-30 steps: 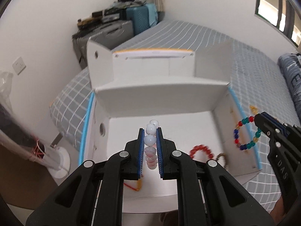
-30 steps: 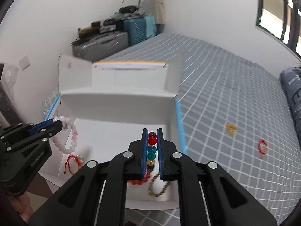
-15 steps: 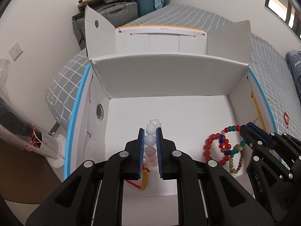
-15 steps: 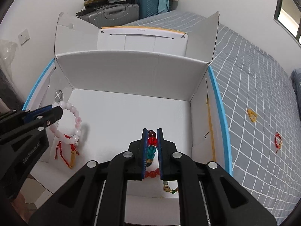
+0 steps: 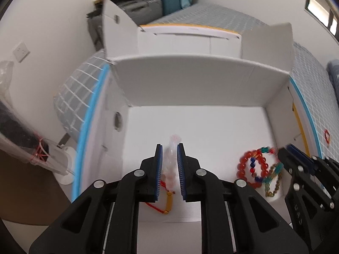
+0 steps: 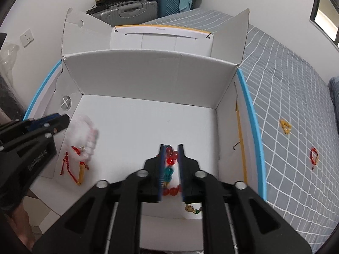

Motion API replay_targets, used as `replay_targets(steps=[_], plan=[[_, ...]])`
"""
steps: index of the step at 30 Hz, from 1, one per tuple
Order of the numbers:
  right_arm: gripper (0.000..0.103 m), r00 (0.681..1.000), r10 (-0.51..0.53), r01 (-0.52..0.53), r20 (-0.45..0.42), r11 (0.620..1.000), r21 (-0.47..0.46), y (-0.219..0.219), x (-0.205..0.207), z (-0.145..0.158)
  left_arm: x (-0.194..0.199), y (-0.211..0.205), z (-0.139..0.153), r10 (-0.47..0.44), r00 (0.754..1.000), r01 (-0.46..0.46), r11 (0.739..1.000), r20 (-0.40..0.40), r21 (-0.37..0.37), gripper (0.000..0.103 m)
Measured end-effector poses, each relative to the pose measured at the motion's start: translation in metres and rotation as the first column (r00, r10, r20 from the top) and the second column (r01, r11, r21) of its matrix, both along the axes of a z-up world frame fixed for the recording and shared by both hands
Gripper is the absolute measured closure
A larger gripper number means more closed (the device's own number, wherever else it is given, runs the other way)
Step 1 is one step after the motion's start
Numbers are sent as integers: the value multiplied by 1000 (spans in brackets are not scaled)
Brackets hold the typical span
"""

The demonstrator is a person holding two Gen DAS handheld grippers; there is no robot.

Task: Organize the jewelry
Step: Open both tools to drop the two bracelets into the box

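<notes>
your left gripper (image 5: 170, 165) and right gripper (image 6: 171, 165) have just been opening, so the pink beads (image 5: 172, 158) and colored beads (image 6: 169, 165) drop straight down into the box (image 6: 148, 116).

Grey and teal suitcases (image 6: 148, 4) stood against far wall; wall socket (image 6: 27, 37) at left; grey checked bedspread (image 6: 286, 80) covered the bed
</notes>
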State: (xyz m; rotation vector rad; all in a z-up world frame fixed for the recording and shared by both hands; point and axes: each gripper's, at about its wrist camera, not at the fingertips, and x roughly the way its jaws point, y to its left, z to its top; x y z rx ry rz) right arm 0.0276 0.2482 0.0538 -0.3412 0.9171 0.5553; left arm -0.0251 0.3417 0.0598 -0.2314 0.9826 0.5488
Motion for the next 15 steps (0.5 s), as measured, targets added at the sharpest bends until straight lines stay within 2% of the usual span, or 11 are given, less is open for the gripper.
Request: replay_targets(steps=[1,2,3,4,5,6,7,9,11,13,15], plan=[[63,1000,-2,2,7,1000,11,-1,-1,3,-2,1,4,5,1000,-5,1000,7,6,79],[57,1000,-11,11,18,999,31,-4,-2,9,-4,2,11,12,1000,-12,1000,25,11,72],[51,999,-18,17,28,999,42,-7,-2,14,-6,2,15,19,999,-19,1000,34,20,57],[48,999,-20,18,34,999,45,-8,-3,17,-8,1,20,25,999,-26,999,44,37,51],[45,999,-21,19,39,999,51,-11,-3,21,-10,0,25,25,998,-28,998,52,55,51],[36,999,-22,20,45,998,58,-13,-4,25,-11,-1,28,25,998,-29,998,55,63,48],[29,998,-24,20,54,998,66,-16,-5,29,-13,-2,32,26,998,-30,998,65,62,39],[23,997,-27,22,68,997,75,-21,-7,36,-18,-5,40,27,995,-34,996,94,77,23],[19,996,-35,28,87,996,86,-29,-9,43,-23,-10,46,31,993,-42,994,115,100,20],[12,992,-50,39,115,995,93,-37,-11,49,-25,-15,50,23,991,-36,995,128,96,16],[10,989,-63,49,134,994,102,-46,-11,54,-26,-19,54,14,990,-27,995,138,91,12]])
